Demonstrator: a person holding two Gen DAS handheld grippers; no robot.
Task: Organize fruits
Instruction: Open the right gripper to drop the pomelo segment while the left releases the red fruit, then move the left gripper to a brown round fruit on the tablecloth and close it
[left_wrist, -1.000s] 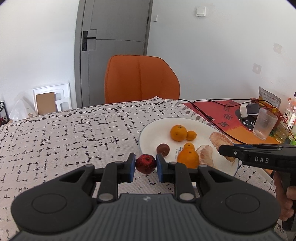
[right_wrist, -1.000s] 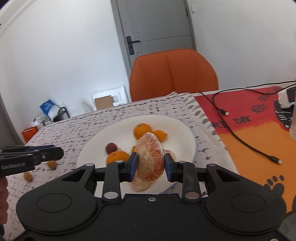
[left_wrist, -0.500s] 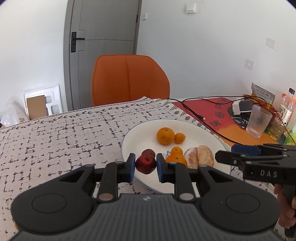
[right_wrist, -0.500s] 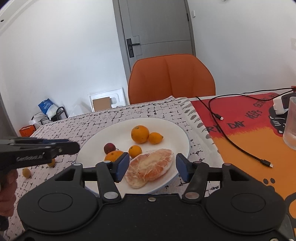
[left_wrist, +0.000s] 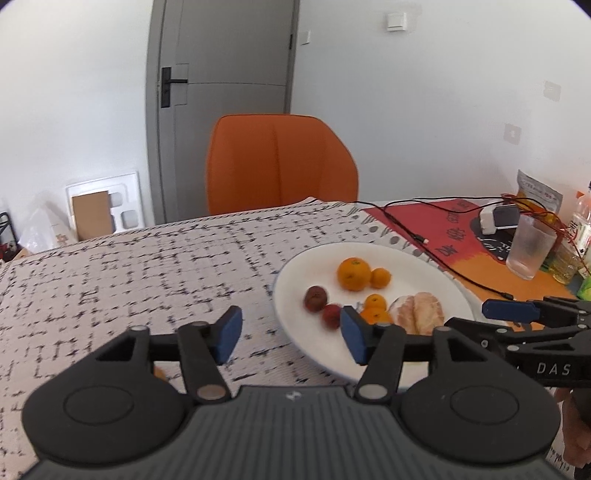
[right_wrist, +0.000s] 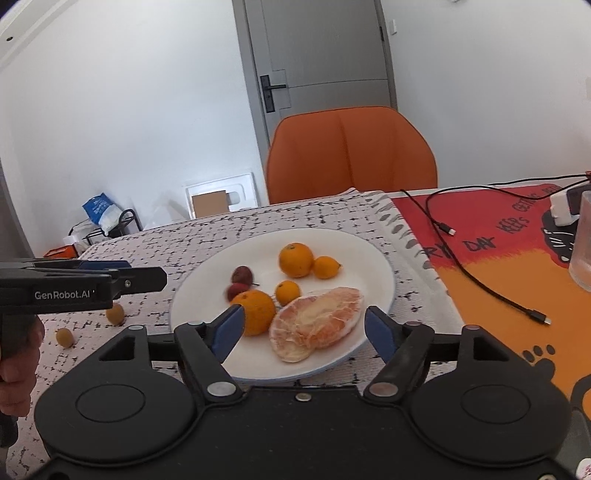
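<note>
A white plate (left_wrist: 436, 273) (right_wrist: 373, 258) holds several oranges (right_wrist: 295, 259), two red lychees (left_wrist: 331, 314) (right_wrist: 242, 275) and a peeled pomelo piece (right_wrist: 314, 322) (left_wrist: 417, 311). My left gripper (left_wrist: 291, 332) is open and empty, just left of the plate's near rim; the lychee lies on the plate beside its right finger. My right gripper (right_wrist: 304, 328) is open and empty, its fingers either side of the pomelo piece on the plate. Two small brown fruits (right_wrist: 115, 314) lie on the cloth left of the plate.
An orange chair (left_wrist: 280, 162) stands behind the table. A black cable (right_wrist: 480, 280) crosses the red and orange mat (right_wrist: 517, 258). A plastic cup (left_wrist: 530, 247), a charger and bottles stand at the far right.
My left gripper opened and let the red lychee go onto the plate. My right gripper laid the pomelo piece on the plate, opened wide and drew back a little.
</note>
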